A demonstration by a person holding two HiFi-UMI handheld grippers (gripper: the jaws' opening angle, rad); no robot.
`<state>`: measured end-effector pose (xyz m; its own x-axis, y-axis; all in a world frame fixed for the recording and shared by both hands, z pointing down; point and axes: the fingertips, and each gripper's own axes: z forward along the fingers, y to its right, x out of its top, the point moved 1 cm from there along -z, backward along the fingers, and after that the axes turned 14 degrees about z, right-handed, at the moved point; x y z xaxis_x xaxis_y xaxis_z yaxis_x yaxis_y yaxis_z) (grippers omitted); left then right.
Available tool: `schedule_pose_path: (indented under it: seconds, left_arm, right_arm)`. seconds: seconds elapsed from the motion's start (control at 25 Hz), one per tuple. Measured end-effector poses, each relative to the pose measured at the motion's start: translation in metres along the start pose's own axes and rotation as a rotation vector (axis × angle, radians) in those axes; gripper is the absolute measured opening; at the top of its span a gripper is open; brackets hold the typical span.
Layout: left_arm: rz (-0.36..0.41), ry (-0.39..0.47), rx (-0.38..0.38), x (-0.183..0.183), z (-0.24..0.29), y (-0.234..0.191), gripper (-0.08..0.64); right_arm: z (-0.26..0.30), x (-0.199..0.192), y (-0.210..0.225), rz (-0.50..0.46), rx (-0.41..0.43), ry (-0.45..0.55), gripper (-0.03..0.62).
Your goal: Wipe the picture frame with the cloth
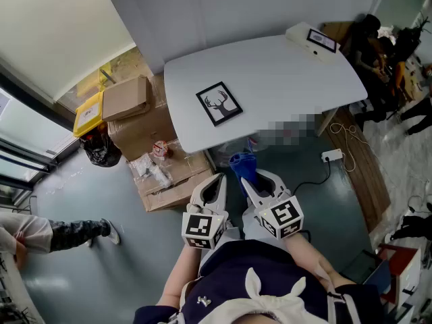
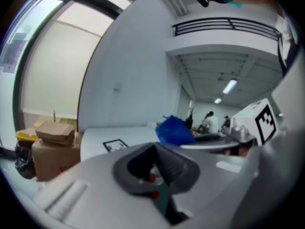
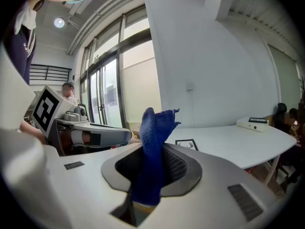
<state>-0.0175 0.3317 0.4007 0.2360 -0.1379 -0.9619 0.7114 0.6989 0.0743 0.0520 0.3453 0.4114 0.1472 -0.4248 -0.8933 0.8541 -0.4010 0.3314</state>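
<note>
White table and grey floor fill the head view. Both grippers are held short of the table's near edge.

1. Picture frame: lies flat on the table, close to the edge nearest the grippers. It is ahead of both grippers and well apart from them. Its long axis runs roughly away from the grippers, turned slightly.
2. Bearing: in the right gripper view the picture frame sits just right of the jaw line. In the left gripper view the picture frame sits left of the jaw line. The frame therefore lies between the two lines of aim.
3. Cloth: blue, clamped in the right gripper, with a tuft standing up past the jaws toward the table.
4. Left gripper: jaws together, nothing between them, just beside the right gripper.
5. Judgement: both grippers are about equally near. The right one carries the cloth, so the coming move is a forward reach, up and over the table edge.
6. Cardboard boxes stand on the floor, off to the left of both grippers.
</note>
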Motion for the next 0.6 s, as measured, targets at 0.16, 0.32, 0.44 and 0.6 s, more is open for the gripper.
schedule_pose_path:
  seconds: [0.16,0.32,0.44,0.6]
  left_arm:
    - [-0.010,-0.019,0.023,0.005,0.024,-0.003,0.002]
    - [-0.017,-0.030,0.053,0.012,0.054,-0.008,0.002]
    - [-0.021,-0.037,0.076,0.017,0.077,-0.012,0.002]
    - [-0.028,-0.040,0.131,0.025,0.103,-0.018,0.002]
  right_arm:
    - [0.006,0.013,0.024,0.004,0.014,-0.005,0.092]
    - [0.017,0.028,0.052,0.005,0.031,-0.013,0.092]
    - [0.026,0.038,0.073,0.011,0.056,-0.016,0.092]
    - [0.037,0.053,0.100,0.009,0.102,-0.018,0.092]
